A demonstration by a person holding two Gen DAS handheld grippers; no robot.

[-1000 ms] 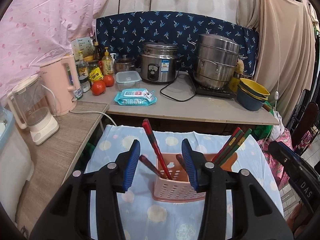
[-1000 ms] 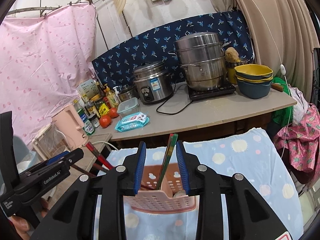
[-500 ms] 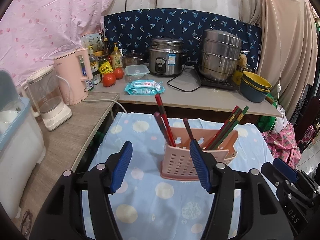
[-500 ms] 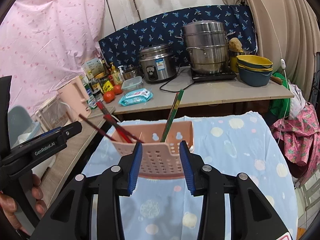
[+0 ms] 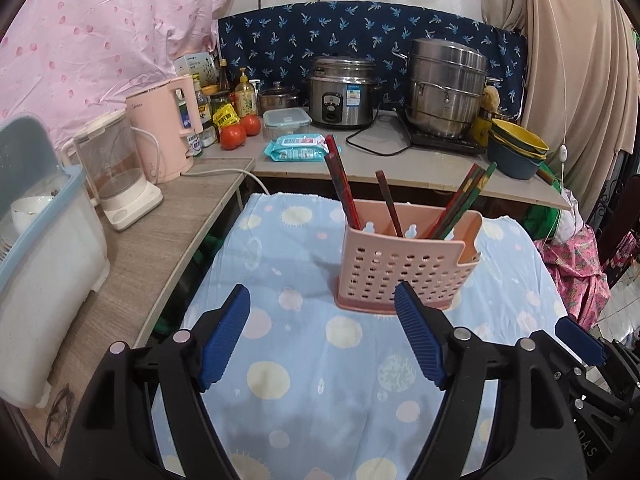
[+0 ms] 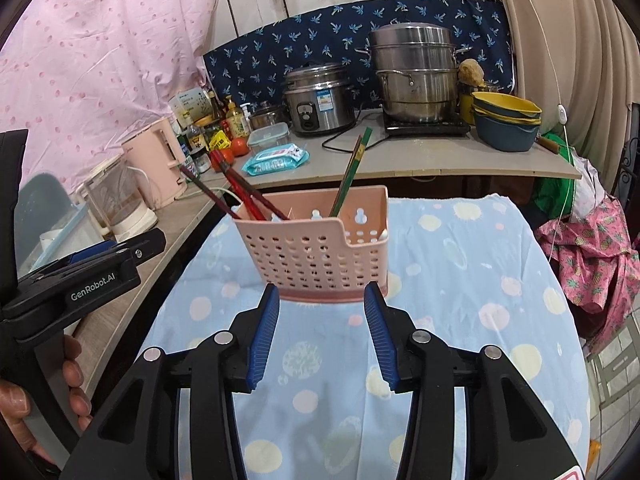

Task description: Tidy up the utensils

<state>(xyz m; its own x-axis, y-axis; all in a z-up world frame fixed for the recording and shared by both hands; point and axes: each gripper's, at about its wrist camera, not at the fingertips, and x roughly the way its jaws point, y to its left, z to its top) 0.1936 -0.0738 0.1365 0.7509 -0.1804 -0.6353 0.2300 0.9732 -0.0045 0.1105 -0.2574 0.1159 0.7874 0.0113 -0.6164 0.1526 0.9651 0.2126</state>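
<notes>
A pink perforated utensil holder (image 5: pixel 408 268) stands upright on the blue dotted tablecloth (image 5: pixel 304 380). Red chopsticks (image 5: pixel 340 184) lean in its left part, a brown one (image 5: pixel 388 200) stands in the middle, and red and green ones (image 5: pixel 468 196) lean at the right. My left gripper (image 5: pixel 322 298) sits short of the holder; its jaws are opening, with only cloth between them. In the right wrist view the holder (image 6: pixel 320 256) stands just beyond my right gripper (image 6: pixel 322 292), whose jaws are also opening with nothing between them. Green chopsticks (image 6: pixel 352 172) lean there.
Behind the table, a counter (image 5: pixel 400 160) carries a rice cooker (image 5: pixel 344 96), a steel steamer pot (image 5: pixel 448 88), stacked bowls (image 5: pixel 516 152), a wipes pack (image 5: pixel 300 150) and tomatoes (image 5: pixel 234 136). Left are a pink kettle (image 5: pixel 164 136) and a glass kettle (image 5: pixel 116 176). A hand (image 6: pixel 72 380) holds the left gripper.
Both grippers have drawn back from the holder and their jaws have widened. The chopsticks that stood between the fingers now rest in the holder, clear of both grippers.
</notes>
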